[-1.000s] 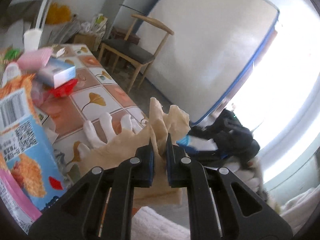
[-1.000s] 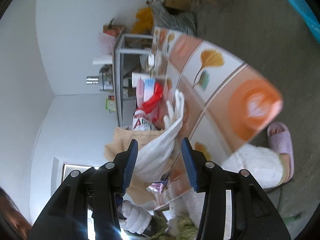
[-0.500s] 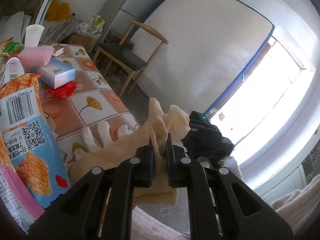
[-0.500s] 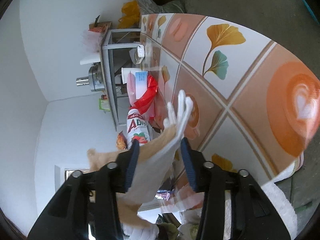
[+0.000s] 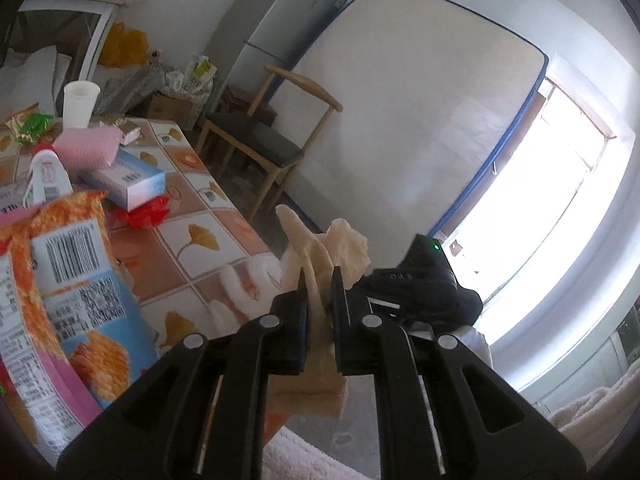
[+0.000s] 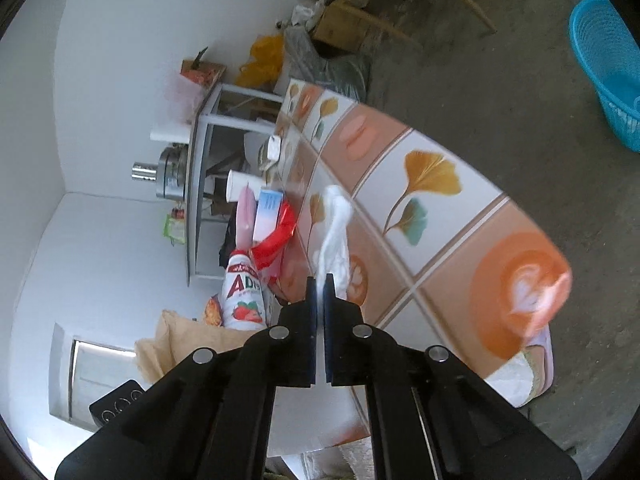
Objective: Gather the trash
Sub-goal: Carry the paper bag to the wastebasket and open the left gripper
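My left gripper (image 5: 320, 276) is shut on the rim of a tan paper bag (image 5: 320, 248), held at the table's near edge; the bag also shows in the right wrist view (image 6: 176, 344). My right gripper (image 6: 320, 280) is shut on a white glove (image 6: 334, 224), which lies over the patterned tablecloth (image 6: 440, 208); the glove's fingers show in the left wrist view (image 5: 244, 284). Other trash on the table: an orange and blue snack bag (image 5: 68, 292), a red wrapper (image 5: 148, 212), a blue and white box (image 5: 128, 180), a white bottle (image 6: 242, 292).
A paper cup (image 5: 80, 104) and a pink sponge (image 5: 88, 152) sit at the table's far end. A wooden chair (image 5: 264, 136) stands beyond the table. A blue basket (image 6: 608, 68) is on the floor. A metal shelf (image 6: 208, 184) stands by the wall.
My right gripper has closed on the white glove, which was loose between its open fingers before. My left gripper keeps its hold on the paper bag.
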Action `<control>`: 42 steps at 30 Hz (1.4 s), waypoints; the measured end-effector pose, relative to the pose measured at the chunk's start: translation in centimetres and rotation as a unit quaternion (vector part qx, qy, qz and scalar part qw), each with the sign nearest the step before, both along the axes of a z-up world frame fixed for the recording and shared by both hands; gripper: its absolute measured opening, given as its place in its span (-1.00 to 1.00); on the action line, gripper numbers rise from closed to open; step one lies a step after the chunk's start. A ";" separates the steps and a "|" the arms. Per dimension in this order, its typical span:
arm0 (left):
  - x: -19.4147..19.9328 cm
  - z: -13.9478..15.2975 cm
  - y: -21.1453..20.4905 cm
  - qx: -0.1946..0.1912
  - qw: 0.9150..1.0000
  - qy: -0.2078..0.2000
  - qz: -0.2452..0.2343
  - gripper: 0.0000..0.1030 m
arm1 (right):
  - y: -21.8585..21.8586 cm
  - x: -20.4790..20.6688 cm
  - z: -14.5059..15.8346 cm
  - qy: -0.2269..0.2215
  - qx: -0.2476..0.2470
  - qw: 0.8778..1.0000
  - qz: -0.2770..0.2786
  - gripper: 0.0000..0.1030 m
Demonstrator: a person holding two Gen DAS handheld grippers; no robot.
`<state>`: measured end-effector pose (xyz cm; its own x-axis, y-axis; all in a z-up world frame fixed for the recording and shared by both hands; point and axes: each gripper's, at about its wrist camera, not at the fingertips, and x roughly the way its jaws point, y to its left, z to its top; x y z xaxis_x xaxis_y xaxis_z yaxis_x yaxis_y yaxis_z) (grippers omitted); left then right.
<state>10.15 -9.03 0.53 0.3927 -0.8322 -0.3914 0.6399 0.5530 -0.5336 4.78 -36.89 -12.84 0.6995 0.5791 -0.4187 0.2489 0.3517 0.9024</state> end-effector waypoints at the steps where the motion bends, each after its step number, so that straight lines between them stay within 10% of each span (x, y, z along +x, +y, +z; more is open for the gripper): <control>1: 0.0 0.3 0.1 -0.001 1.000 -0.003 0.001 -0.84 | -0.4 -0.2 0.3 -0.004 -0.001 1.000 -0.003 -0.94; 11: 1.4 4.0 -5.4 -0.007 1.000 -0.010 -0.020 -0.91 | -7.0 -3.6 6.1 -0.076 -0.047 0.994 -0.069 -0.94; 19: 3.8 4.8 -19.1 0.021 0.993 0.008 -0.117 -0.91 | -16.2 -8.1 8.7 -0.078 -0.095 0.978 -0.169 -0.94; 29: 4.9 -3.0 -38.2 0.167 0.963 0.025 -0.209 -0.91 | -26.6 -9.8 2.8 0.020 -0.110 0.964 -0.240 -0.94; 42: 8.2 -12.0 -50.8 0.225 0.945 0.073 -0.226 -0.79 | -34.5 -4.7 -5.7 0.121 -0.151 0.946 -0.262 -0.91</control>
